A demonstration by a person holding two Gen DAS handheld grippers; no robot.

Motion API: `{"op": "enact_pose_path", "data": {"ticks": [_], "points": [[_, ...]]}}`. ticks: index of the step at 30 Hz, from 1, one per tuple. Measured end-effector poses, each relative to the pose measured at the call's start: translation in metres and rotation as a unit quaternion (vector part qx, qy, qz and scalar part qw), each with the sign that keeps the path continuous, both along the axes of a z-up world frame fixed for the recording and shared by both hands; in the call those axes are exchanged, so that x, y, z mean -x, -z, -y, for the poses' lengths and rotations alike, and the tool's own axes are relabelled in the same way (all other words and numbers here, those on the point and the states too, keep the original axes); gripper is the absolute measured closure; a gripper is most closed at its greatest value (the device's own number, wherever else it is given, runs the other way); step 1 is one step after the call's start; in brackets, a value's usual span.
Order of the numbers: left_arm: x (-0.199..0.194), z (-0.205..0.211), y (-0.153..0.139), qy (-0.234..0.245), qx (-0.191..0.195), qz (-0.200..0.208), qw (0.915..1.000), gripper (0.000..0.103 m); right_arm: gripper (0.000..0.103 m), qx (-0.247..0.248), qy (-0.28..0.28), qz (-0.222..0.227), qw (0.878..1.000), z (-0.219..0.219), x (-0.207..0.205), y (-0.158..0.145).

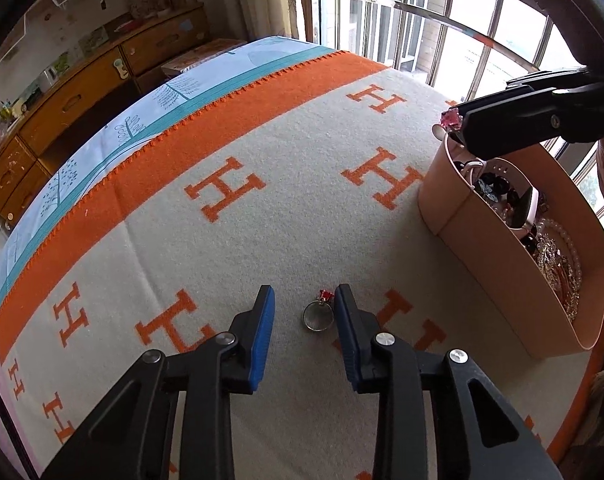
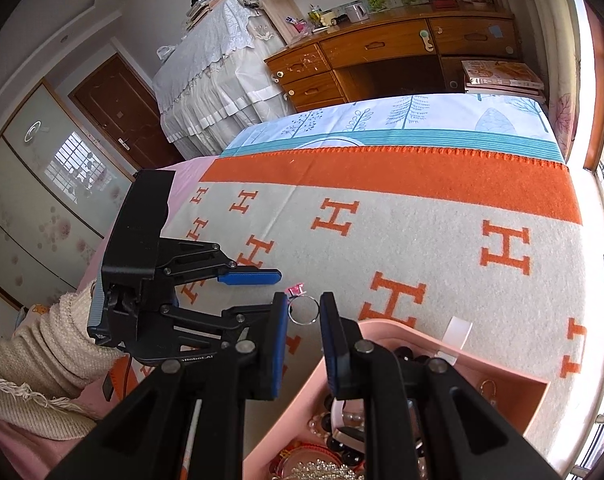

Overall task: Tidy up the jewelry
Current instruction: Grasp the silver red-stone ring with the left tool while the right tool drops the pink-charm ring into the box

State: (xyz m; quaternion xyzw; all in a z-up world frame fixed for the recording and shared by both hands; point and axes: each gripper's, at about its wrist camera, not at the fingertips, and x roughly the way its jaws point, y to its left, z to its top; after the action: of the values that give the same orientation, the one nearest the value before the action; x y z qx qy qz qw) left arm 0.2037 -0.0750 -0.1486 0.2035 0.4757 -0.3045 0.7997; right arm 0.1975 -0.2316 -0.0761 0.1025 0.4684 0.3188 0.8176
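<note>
A silver ring with a red stone [image 1: 319, 314] lies on the cream blanket with orange H marks [image 1: 286, 216], between the fingers of my open left gripper [image 1: 304, 308], close to the right finger. My right gripper [image 2: 304, 314] is shut on another silver ring with a pink stone [image 2: 300, 308], holding it by its band above the near rim of the pink jewelry box [image 2: 402, 330]. In the left wrist view the right gripper [image 1: 458, 120] shows over the box [image 1: 498, 248] with the pink stone [image 1: 451, 119] at its tip. The left gripper [image 2: 258, 280] shows low over the blanket.
The pink box holds several beads, pearls and bracelets [image 1: 550, 248]. A wooden dresser [image 2: 386, 64] stands beyond the bed, a barred window [image 1: 442, 20] at the side. A white tag [image 2: 456, 332] lies on the blanket by the box.
</note>
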Motion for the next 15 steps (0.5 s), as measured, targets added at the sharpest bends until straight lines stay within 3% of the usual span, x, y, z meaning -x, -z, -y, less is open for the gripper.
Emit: {"op": "enact_pose_path", "data": {"ticks": [3, 8, 9, 15], "points": [[0.005, 0.003, 0.0, 0.009, -0.006, 0.001, 0.9999, 0.088, 0.087, -0.006, 0.003, -0.003, 1.0, 0.002, 0.0, 0.002], [0.009, 0.009, -0.001, 0.002, -0.021, 0.015, 0.9997, 0.09, 0.087, -0.017, 0.01, -0.004, 1.0, 0.005, 0.004, 0.004], [0.008, 0.008, -0.001, -0.004, -0.022, 0.015, 0.9996, 0.097, 0.087, -0.021, 0.012, -0.003, 1.0, 0.006, 0.005, 0.003], [0.015, 0.007, -0.02, -0.023, -0.004, 0.018, 0.9996, 0.097, 0.087, -0.035, 0.026, 0.013, 0.999, 0.02, 0.021, -0.008]]}}
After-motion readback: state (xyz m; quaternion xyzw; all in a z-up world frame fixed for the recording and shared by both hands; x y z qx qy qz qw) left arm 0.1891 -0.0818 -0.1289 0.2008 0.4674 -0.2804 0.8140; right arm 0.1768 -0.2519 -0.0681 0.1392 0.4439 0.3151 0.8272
